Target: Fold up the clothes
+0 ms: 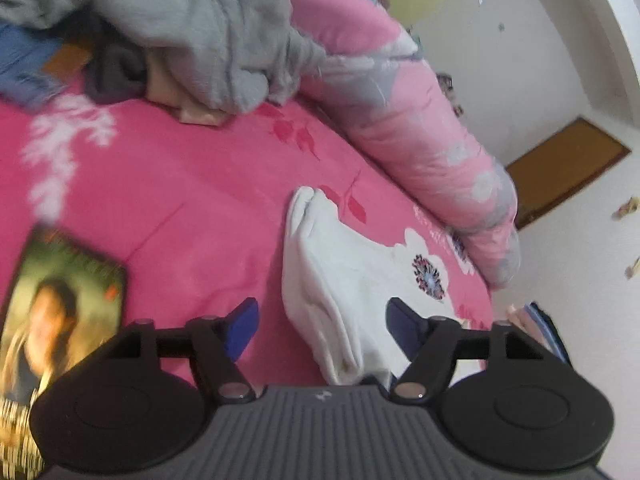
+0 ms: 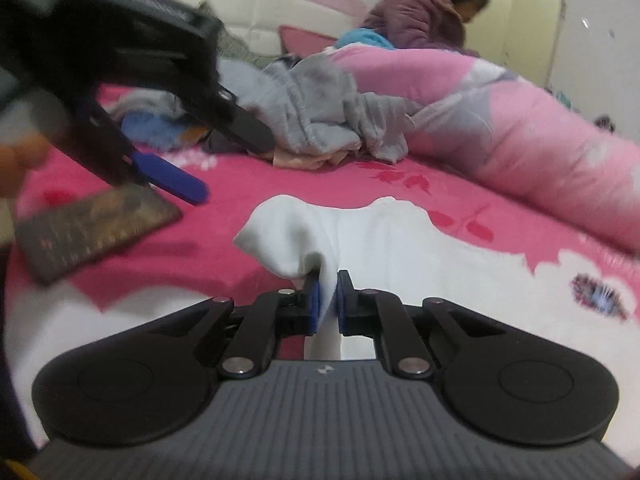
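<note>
Right gripper [image 2: 326,300]: fingers pinching white cloth [image 2: 360,236], lifting its edge, probably for a fold | left gripper [image 1: 320,320]: fingers spread, above cloth | cloth on pink bed [image 1: 180,184], near grey clothes pile [image 1: 208,40].

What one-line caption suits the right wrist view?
Right gripper pinches white garment on pink bed.

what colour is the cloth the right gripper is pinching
White, plain; the right wrist view shows it best.
</note>
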The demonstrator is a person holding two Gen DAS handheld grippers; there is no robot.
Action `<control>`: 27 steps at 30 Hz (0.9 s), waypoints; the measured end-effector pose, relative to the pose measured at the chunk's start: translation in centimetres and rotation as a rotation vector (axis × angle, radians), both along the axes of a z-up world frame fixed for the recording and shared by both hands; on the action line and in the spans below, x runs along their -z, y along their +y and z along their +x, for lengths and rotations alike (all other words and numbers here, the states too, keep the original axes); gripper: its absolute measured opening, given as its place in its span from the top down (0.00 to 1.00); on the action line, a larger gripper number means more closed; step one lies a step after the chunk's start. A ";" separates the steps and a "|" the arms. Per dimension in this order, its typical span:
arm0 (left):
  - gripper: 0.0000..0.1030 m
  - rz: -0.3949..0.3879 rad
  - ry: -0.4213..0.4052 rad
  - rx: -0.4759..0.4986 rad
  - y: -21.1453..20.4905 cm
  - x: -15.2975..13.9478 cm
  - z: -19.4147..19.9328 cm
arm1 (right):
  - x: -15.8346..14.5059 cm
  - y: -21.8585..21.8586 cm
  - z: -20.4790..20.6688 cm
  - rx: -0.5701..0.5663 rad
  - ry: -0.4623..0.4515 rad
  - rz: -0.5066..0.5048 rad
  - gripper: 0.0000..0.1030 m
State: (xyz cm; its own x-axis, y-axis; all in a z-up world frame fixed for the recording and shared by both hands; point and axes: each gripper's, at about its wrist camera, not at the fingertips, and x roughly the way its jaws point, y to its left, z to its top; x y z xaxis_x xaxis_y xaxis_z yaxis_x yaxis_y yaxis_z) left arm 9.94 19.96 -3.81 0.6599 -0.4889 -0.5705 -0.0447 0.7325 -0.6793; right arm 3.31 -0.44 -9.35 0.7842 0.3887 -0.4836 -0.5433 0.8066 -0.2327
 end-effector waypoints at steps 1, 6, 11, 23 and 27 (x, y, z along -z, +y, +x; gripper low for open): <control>0.25 -0.013 0.045 0.024 -0.2 0.5 1.4 | -0.3 -0.5 0.2 0.013 0.014 0.042 0.93; 0.27 -0.056 0.231 0.115 -1.7 3.2 8.0 | -0.8 -1.8 0.5 0.036 0.040 0.137 0.94; 0.34 -0.008 0.288 0.128 -2.6 4.9 12.7 | -0.8 -2.4 0.7 0.038 0.045 0.175 0.94; 0.86 -0.005 0.312 0.142 -4.4 6.7 18.8 | -1.3 -3.6 0.2 0.046 0.035 0.230 0.94; 0.88 0.022 0.269 0.123 -5.4 5.3 18.4 | -1.6 -4.7 -0.2 0.075 0.023 0.266 0.94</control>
